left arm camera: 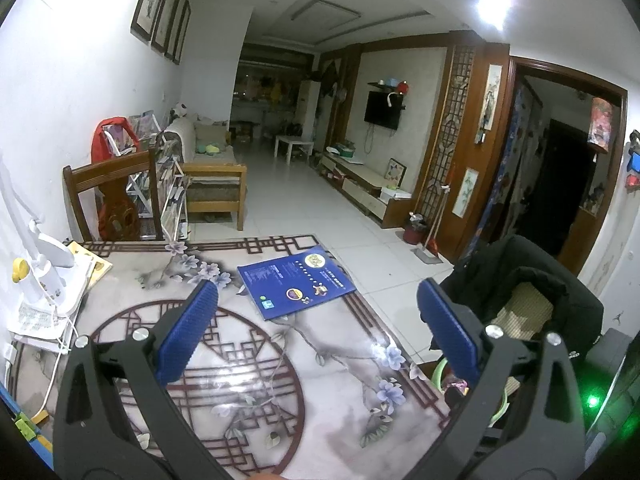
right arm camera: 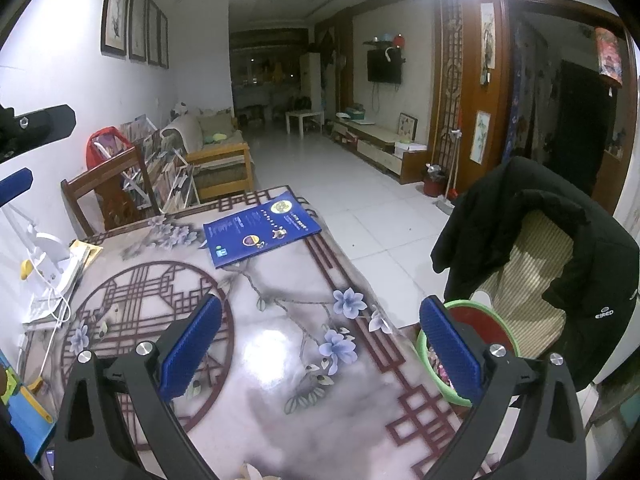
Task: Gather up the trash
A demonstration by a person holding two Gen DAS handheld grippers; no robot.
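Both the left gripper and right gripper hover over the bench, fingers spread, holding nothing. No trash shows there; the bin likely closes the task.

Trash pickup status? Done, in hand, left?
Done: the green bin beside the table already holds wrappers. In hand: nothing; left gripper and right gripper are open and empty. Left: no loose trash visible on the table, only a blue booklet.

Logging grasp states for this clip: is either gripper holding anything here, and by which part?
Nothing is held. The left gripper and right gripper both stand open above the table, with only air between the pads.
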